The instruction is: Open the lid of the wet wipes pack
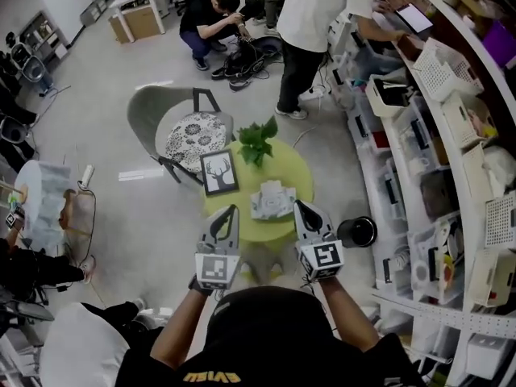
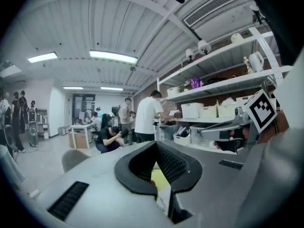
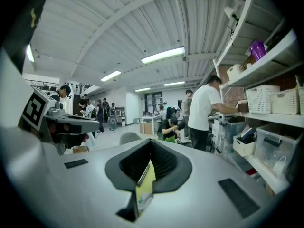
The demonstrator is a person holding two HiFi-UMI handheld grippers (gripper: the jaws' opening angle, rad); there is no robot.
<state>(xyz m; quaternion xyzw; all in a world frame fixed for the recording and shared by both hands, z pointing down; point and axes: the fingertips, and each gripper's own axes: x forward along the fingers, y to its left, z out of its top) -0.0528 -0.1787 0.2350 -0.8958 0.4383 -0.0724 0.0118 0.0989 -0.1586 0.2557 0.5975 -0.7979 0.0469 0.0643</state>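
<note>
L gripper [image 1: 230,211] lower centre-left, jaws pressed together, nothing btwn. R gripper [image 1: 299,206] lower centre-right, jaws together too, empty. Both point roughly level. Wet wipes pack [image 1: 272,200] lies on round yellow-green table [image 1: 300,170], frame centre, btwn the two gripper tips in head view, not gripped; lid state too small to tell. Deer picture [image 1: 218,172] upper left of pack, plant [image 1: 258,139] above it. Grey chair [image 1: 149,110] left of table.

near rim of table [image 1: 260,230] bare | middle: wet wipes pack [image 1: 272,200] | back: plant [image 1: 258,139], frame [image 1: 218,172] | right: shelving [image 1: 419,139]
</note>
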